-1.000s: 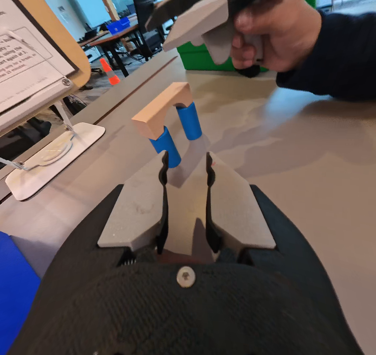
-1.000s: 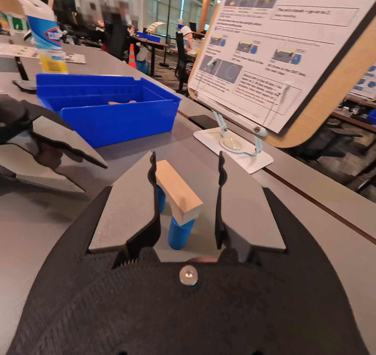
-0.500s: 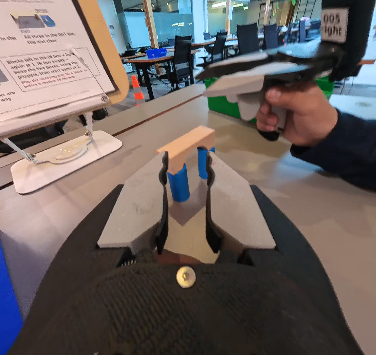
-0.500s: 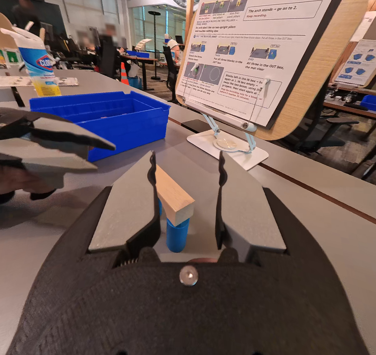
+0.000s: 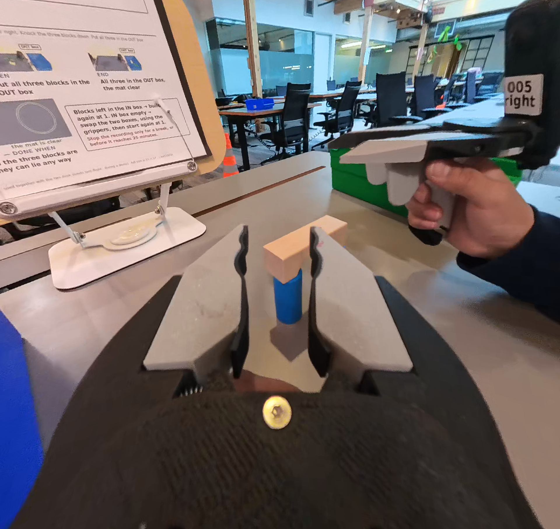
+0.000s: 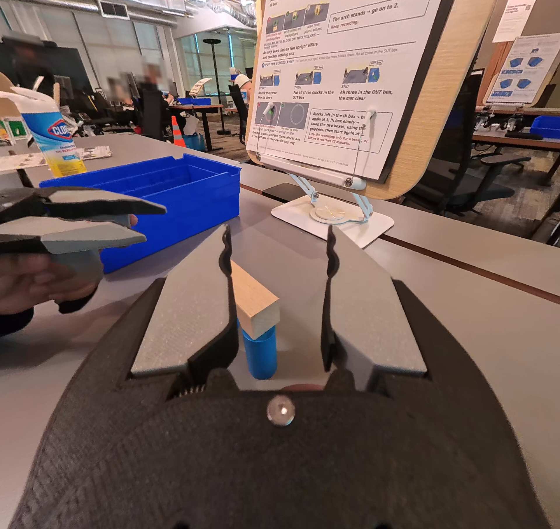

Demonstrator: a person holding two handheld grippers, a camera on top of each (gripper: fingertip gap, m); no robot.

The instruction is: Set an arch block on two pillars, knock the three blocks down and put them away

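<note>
A pale wooden arch block rests on two upright blue pillars; the near one shows, the other is mostly hidden behind my finger. My left gripper is open and empty, and the structure stands beyond its fingers without touching the pads. In the right wrist view the arch and a blue pillar stand from the other side. My right gripper is wide open and empty. Each gripper shows in the other view, hand-held above the table: the right one and the left one.
A blue bin stands behind the left gripper. A green bin stands behind the right gripper. An instruction board on a white stand is at the table's far edge. A wipes canister stands beyond the blue bin. From the left gripper's tips to the pale wooden arch block is close to 6 centimeters.
Both grippers have tilted from looking down at the arch to level with it, one on each side. The arch and pillars have not moved. Neither gripper has taken hold of anything.
</note>
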